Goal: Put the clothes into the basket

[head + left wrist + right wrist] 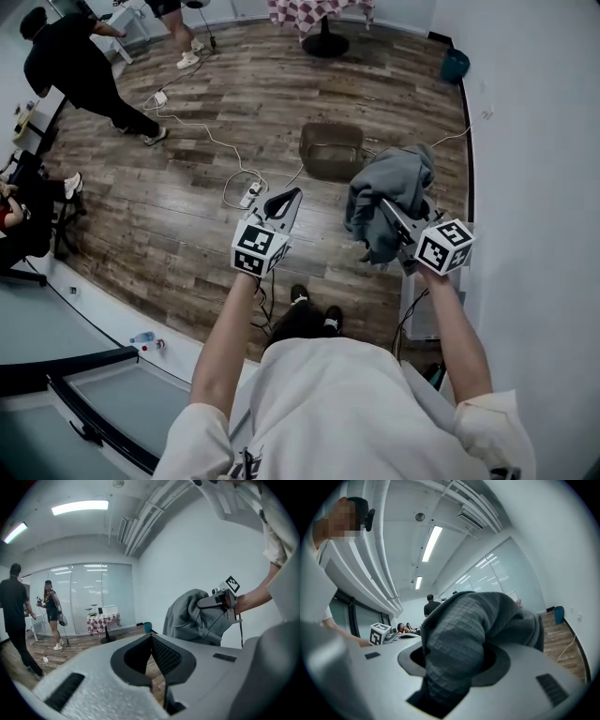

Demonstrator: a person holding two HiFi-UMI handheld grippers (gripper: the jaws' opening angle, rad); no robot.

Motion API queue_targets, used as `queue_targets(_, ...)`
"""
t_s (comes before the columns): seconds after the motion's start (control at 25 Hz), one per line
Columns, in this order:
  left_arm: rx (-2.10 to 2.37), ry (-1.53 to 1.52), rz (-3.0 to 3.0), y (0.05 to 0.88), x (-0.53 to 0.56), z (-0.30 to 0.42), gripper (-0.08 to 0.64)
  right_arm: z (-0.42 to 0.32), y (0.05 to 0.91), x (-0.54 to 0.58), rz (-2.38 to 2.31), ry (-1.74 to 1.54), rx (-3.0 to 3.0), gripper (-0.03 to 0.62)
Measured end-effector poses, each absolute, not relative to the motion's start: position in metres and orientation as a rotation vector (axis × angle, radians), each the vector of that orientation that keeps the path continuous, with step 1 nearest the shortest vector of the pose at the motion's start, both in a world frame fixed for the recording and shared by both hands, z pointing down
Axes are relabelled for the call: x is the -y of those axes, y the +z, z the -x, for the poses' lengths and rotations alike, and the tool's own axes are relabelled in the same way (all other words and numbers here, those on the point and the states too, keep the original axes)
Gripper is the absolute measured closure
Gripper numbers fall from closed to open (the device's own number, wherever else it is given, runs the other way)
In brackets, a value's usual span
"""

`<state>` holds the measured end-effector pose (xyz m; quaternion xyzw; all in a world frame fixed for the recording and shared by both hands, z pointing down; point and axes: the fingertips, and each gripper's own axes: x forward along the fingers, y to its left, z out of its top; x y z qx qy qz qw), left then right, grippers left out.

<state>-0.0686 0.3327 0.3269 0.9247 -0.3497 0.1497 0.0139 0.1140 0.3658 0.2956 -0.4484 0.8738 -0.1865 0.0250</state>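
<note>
- Clothes: one grey garment (394, 187), bunched up and hanging off my right claw (401, 225). It is clear of the floor, at about 1 o'clock from me in the head view.
- Right claw: jaws part-way apart and clamped on a thick fold of the garment. In the right gripper view the fabric (487, 616) fills the gap between the jaws and spills over both sides.
- Left claw (285, 202): jaw tips are together with nothing between them. In the left gripper view the tips meet, and the floor shows through the slit below them.
- Basket (331, 126): brown, sitting on the wood floor (187, 206) at 12 o'clock, ahead of both claws.
- Garment vs basket: in the head view the garment shows just at the basket's 4 o'clock. It is not in the basket.
- Left gripper view: my right claw (220, 599) and the garment (192, 618) sit at 3 o'clock, in front of the white wall (187, 564).
- Floor clutter: a power strip (249, 195) on a white cable (202, 131), at the basket's 8 o'clock.
- Far end of the room:
  - two people (80, 70) at 10 to 11 o'clock
  - a table (319, 14) with a checked cloth at 12
  - a teal bin (456, 64) by the wall at 1
</note>
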Motion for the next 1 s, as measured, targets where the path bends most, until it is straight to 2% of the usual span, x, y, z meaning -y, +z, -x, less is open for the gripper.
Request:
queue_targets(0.68,1.141,0.222,-2.831,0.319,-0.256,0.055,0.548,-0.099,0.294,-0.306,1.421,-0.555,-2.489,0.396)
queue_targets(1.0,1.106,0.266,-2.837,0.338,-0.216,0.069,0.547,-0.095,0.292,-0.277,1.418,-0.544,-2.468,0.396)
